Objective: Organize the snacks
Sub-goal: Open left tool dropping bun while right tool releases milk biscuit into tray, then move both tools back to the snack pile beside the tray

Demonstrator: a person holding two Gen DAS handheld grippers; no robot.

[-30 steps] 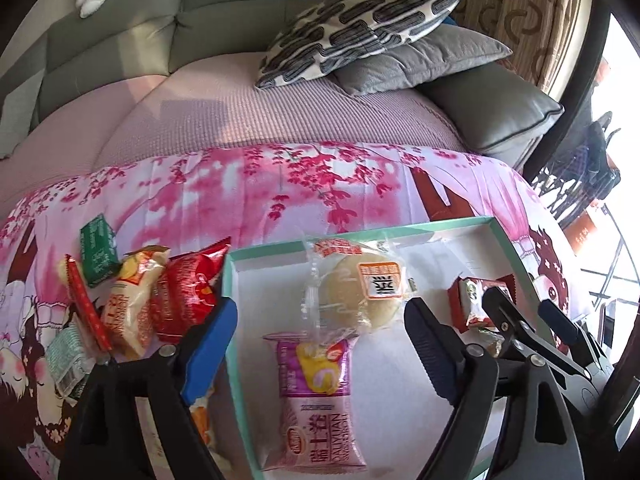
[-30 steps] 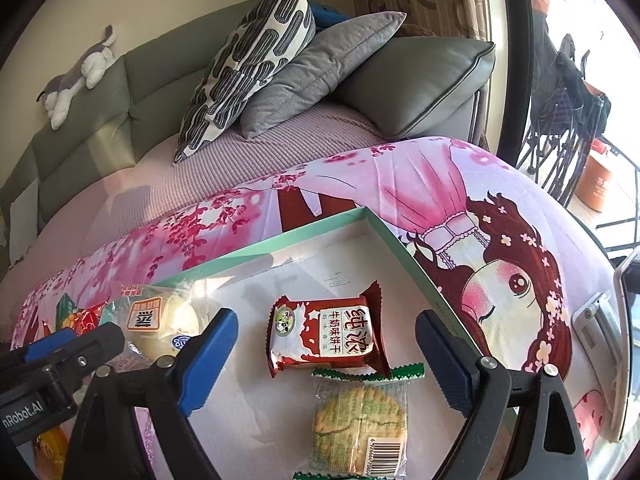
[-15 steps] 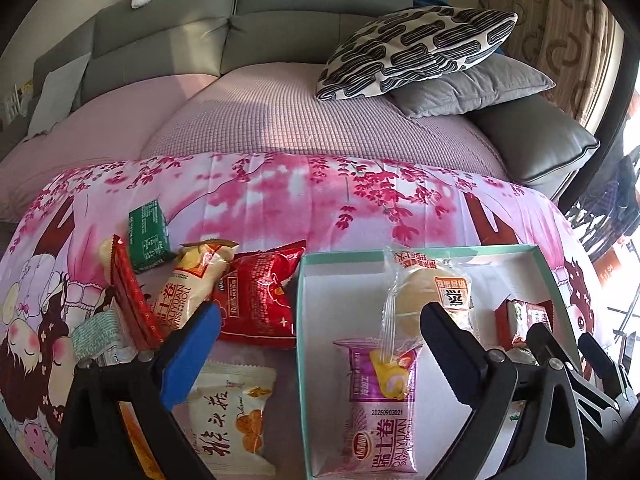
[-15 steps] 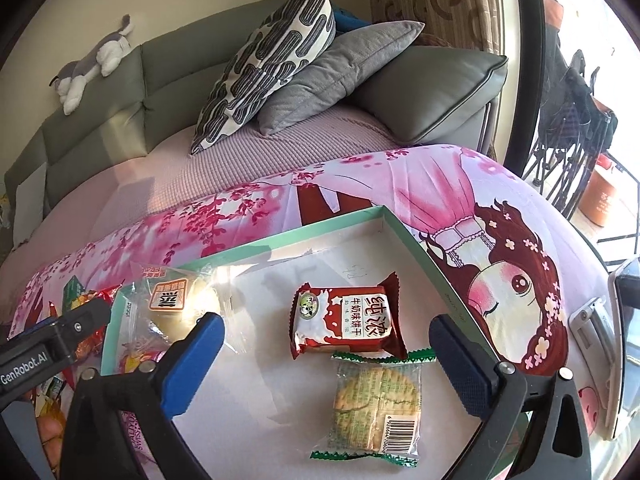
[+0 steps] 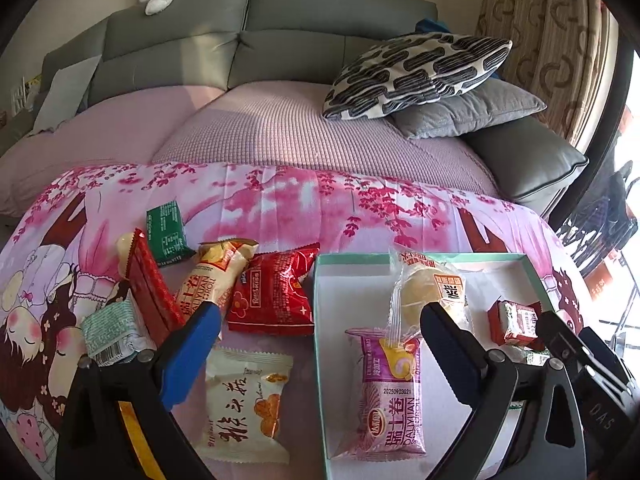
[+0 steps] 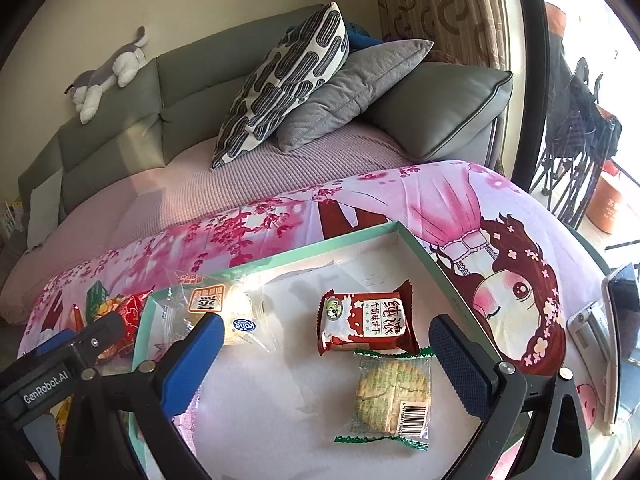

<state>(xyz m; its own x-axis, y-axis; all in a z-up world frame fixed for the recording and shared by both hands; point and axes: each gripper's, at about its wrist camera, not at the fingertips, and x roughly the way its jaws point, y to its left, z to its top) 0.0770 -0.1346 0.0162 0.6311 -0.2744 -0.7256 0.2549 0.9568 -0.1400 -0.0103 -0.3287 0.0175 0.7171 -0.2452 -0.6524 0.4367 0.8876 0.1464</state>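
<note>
**Four snacks in the tray, my left claw swinging back to the loose pile**

Left wrist view: My left gripper (image 5: 316, 354) is wide open and holds nothing. A second ago it was centred over the tray; now it has shifted toward nine o'clock, so its blue-padded left finger sits over the loose snacks and its right finger over the tray. I judge the last drop is finished and the next pick comes from the pile. The tray (image 5: 320, 360) is a shallow white box with a mint-green rim, at four o'clock. Inside lie a long pink cake-roll packet (image 5: 394, 400) and, touching its top end, a round pale bun in a clear wrapper (image 5: 430, 290). Outside, at eight o'clock, lies a flat cream pouch (image 5: 246, 404), crinkly and matte. Above it is a glossy red pillow bag (image 5: 276, 296), beside a yellow roll packet (image 5: 214, 276) and a small green packet (image 5: 166, 232). All rest on a soft pink cartoon-print cloth (image 5: 280, 208).

Right wrist view: My right gripper (image 6: 328, 346) is also wide open and empty, hovering above the tray. It has pulled back slightly, so more of the tray shows. Between its fingers lie a red biscuit packet (image 6: 366, 322) and, just below and touching it, a clear green-edged cracker packet (image 6: 390, 394), the ridged round crackers visible through the film.
</note>
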